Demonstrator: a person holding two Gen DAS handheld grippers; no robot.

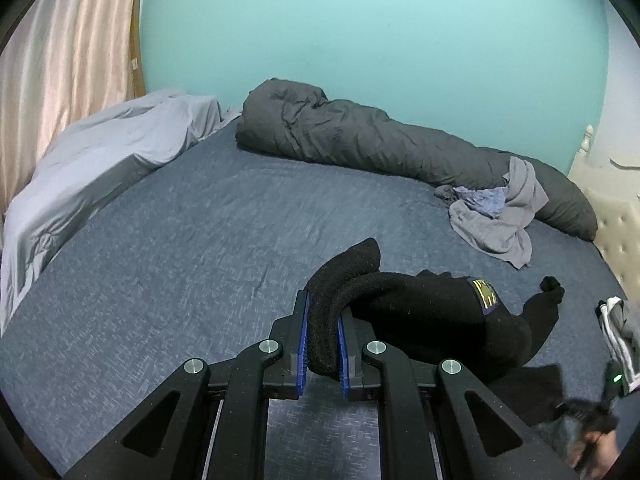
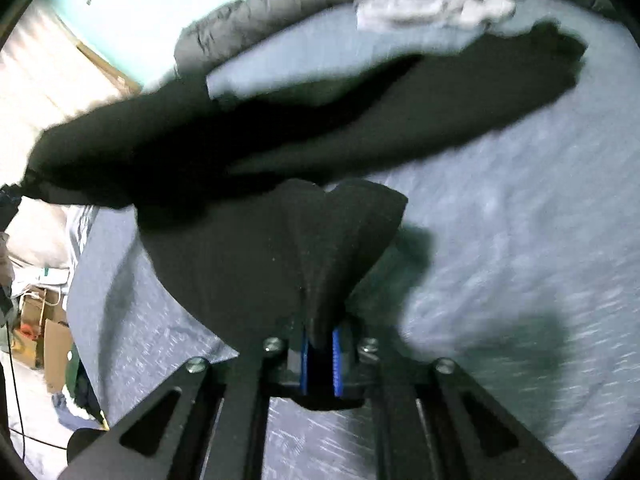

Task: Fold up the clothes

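Observation:
A black knit garment (image 1: 432,316) with a yellow and blue label (image 1: 485,293) stretches over the blue bed sheet (image 1: 168,264). My left gripper (image 1: 323,320) is shut on one thick edge of it, just above the bed. My right gripper (image 2: 320,344) is shut on another edge of the same black garment (image 2: 320,128), which hangs stretched and blurred across the right wrist view, lifted off the sheet (image 2: 520,264).
A rolled dark grey duvet (image 1: 360,136) lies along the turquoise wall. A pile of grey and blue clothes (image 1: 496,212) sits beside it. A light grey pillow (image 1: 112,148) lies at the left. A padded headboard (image 1: 616,228) is at the right. Boxes (image 2: 44,328) stand on the floor.

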